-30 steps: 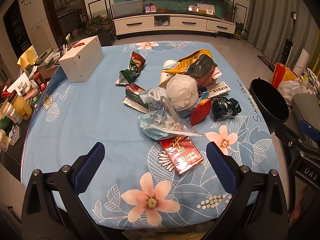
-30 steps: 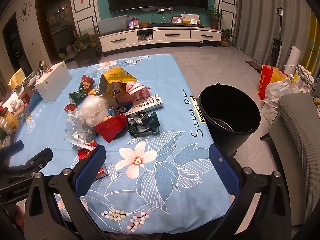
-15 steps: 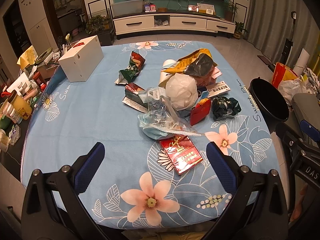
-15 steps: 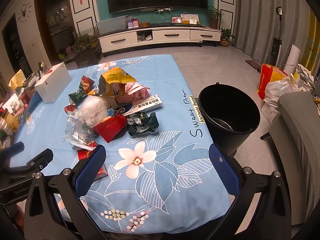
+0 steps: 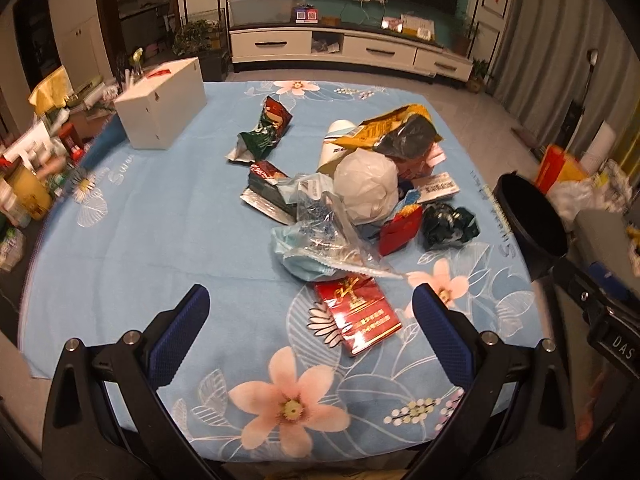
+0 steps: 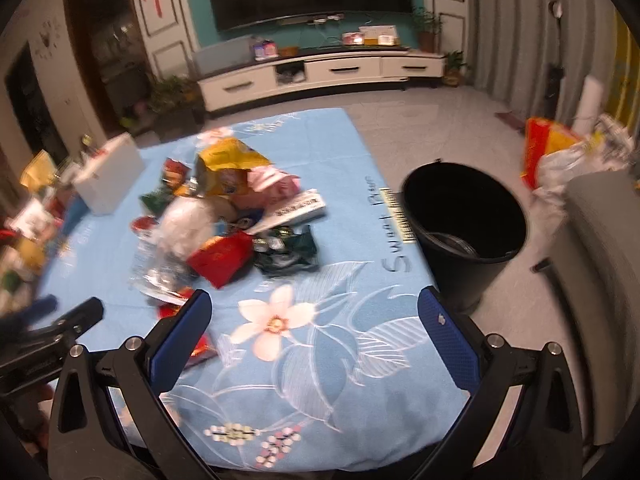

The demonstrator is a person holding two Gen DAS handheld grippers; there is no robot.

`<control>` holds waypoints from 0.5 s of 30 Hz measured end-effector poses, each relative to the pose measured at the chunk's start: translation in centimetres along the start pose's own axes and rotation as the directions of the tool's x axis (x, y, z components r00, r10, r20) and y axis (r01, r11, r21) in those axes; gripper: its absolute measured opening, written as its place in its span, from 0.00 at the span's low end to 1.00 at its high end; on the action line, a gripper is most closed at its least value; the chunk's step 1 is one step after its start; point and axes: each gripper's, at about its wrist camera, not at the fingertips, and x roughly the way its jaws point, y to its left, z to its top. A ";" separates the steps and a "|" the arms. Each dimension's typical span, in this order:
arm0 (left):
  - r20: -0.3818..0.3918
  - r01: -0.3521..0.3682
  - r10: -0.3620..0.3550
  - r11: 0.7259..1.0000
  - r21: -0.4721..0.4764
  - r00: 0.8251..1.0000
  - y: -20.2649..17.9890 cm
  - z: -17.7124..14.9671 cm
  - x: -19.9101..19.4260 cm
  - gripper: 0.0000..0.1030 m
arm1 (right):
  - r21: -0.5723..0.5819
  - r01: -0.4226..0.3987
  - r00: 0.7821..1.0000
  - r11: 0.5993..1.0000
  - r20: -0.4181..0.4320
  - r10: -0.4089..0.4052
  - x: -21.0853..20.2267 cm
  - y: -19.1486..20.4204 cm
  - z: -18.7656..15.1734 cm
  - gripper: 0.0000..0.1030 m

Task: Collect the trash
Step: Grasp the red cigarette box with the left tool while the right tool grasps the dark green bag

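A heap of trash lies on the blue flowered tablecloth: a red packet nearest me, a clear plastic bag, a white crumpled bag, a yellow snack bag, a dark green wrapper and a red wrapper. A black bin stands on the floor off the table's right edge. My left gripper is open and empty, above the table's near edge, in front of the red packet. My right gripper is open and empty, above the near right part of the table.
A white box stands at the table's far left. Bottles and clutter line the left side. A grey chair and bags stand right of the bin. A TV cabinet is at the back.
The right wrist view has shifted and blurred as the right gripper moves; the bin and trash appear slightly lower and closer. The left gripper has hardly moved. Both stay open.
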 end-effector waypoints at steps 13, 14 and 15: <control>-0.181 0.265 -0.298 0.946 -0.185 0.937 2.5 -3.9 8.9 0.98 | 0.148 -0.257 0.954 0.955 -0.116 0.275 8.2 -2.5 -3.0 0.98; -0.188 0.255 -0.286 0.951 -0.173 0.940 1.9 -3.8 9.4 0.98 | 0.145 -0.253 0.955 0.957 -0.119 0.271 8.6 -2.8 -3.0 0.98; -0.196 0.252 -0.283 0.953 -0.169 0.939 1.2 -3.7 10.0 0.98 | 0.139 -0.249 0.956 0.958 -0.120 0.266 9.2 -2.9 -2.9 0.98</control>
